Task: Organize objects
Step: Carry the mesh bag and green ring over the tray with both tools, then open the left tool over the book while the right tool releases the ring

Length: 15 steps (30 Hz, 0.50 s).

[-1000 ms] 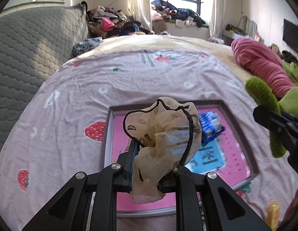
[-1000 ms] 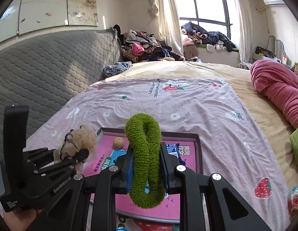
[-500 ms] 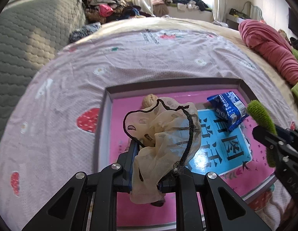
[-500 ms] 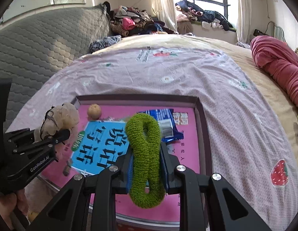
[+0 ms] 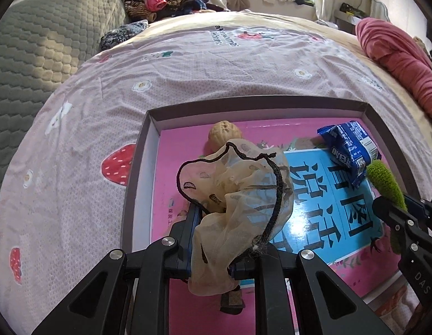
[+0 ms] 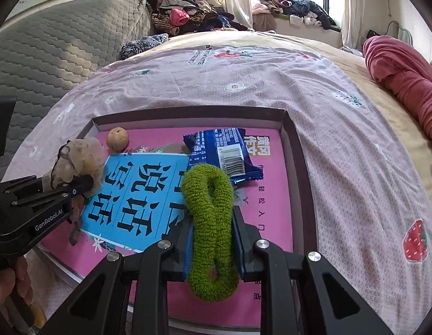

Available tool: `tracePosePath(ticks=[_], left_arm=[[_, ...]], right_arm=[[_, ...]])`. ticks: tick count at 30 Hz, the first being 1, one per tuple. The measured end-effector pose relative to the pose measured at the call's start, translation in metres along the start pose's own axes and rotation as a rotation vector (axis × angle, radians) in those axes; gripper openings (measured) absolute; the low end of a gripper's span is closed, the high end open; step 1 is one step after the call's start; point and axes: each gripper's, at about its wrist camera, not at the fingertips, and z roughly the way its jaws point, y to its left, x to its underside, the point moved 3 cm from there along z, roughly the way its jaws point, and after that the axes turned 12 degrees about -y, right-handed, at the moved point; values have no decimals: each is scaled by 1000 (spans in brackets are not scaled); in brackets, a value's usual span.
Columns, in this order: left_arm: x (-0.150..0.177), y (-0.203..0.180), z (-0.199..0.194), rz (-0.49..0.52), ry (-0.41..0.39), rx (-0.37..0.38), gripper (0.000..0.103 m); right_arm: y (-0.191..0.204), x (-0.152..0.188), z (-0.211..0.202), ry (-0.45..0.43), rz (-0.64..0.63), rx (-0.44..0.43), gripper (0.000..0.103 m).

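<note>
Scrunchies over tray | beige mesh scrunchie (image 5: 238, 203) is pinched in closed left gripper (image 5: 213, 254), green fuzzy scrunchie (image 6: 210, 223) in closed right gripper (image 6: 213, 251) | both hang above shallow tray (image 6: 296, 150) on bed, probably for dropping beside walnut (image 6: 117, 139) and blue snack packet (image 6: 224, 156) | release not yet done

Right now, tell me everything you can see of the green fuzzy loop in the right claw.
The green fuzzy loop looks like a terry or chenille hair tie, bright lime, thick and soft. It is squeezed into a figure-eight, with one small hole above the pinch and one below. The right claw is shut on its middle, holding it upright above the pink-lined tray. Its top overlaps the blue snack packet in view; contact cannot be told.
</note>
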Motion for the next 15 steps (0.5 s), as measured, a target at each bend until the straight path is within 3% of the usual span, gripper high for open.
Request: tracePosePath(ticks=[8, 15], left_arm=[[1, -5, 2, 15, 1, -16, 28], [4, -7, 2, 27, 1, -29, 58]], right_arm=[[1, 2, 6, 22, 3, -3, 29], [0, 3, 6, 21, 1, 4, 34]])
